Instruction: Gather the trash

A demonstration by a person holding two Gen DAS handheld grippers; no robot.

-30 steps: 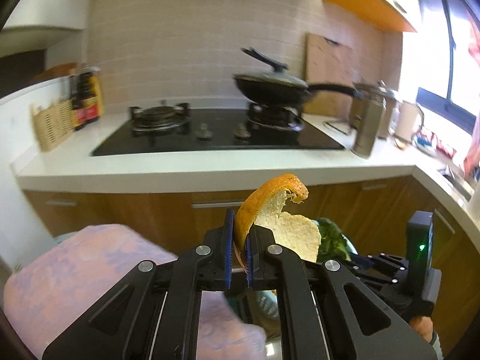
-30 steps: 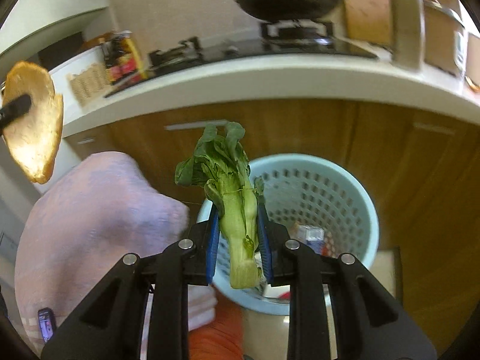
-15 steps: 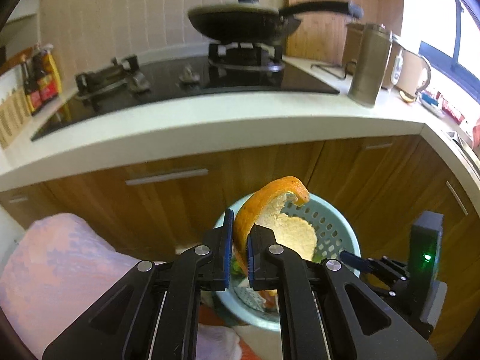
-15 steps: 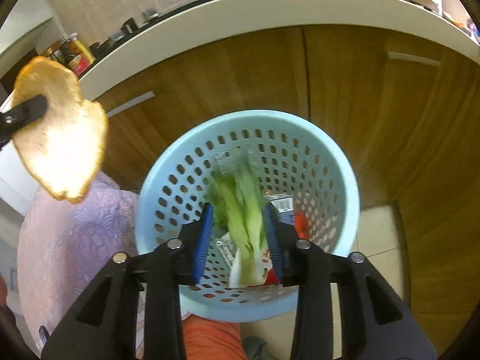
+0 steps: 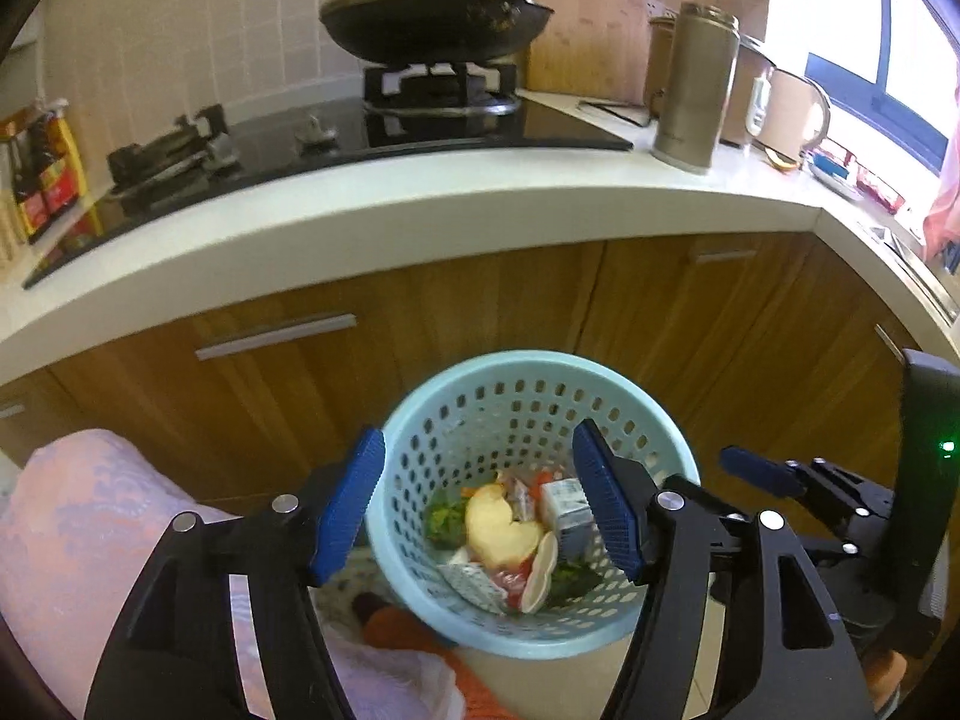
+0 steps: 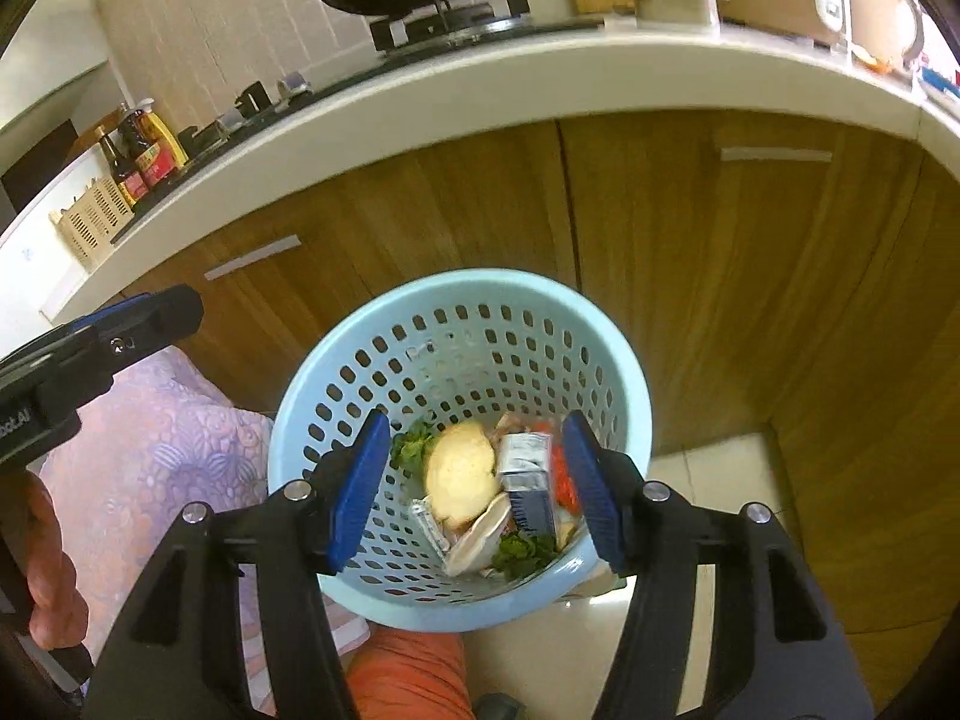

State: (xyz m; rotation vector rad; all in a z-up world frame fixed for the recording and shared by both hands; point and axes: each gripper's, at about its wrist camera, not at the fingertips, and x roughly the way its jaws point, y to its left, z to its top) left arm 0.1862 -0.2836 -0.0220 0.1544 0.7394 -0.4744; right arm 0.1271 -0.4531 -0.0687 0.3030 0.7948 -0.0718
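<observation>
A light blue perforated basket (image 5: 534,378) (image 6: 456,294) stands on the floor before the wooden cabinets. Inside lie the orange peel (image 5: 501,531) (image 6: 462,471), green leaves (image 5: 447,519) (image 6: 411,447), a small carton (image 5: 564,501) (image 6: 528,480) and wrappers. My left gripper (image 5: 480,507) hovers over the basket, its jaws opening with nothing between them. My right gripper (image 6: 477,486) hangs over the basket too, jaws opening and empty. The right gripper's blue tip (image 5: 750,471) shows at the right of the left wrist view. The left gripper's finger (image 6: 138,324) shows at the left of the right wrist view.
A white countertop (image 5: 420,204) runs above the cabinets, with a black hob, a frying pan (image 5: 438,18), a steel flask (image 5: 696,84) and sauce bottles (image 6: 141,156). A person's pink patterned clothing (image 5: 78,534) (image 6: 156,444) is at the lower left, and a hand (image 6: 48,552).
Both grippers opened and let go: the orange peel dropped from the left one and the green vegetable from the right one into the basket. Both views tilted down toward the basket.
</observation>
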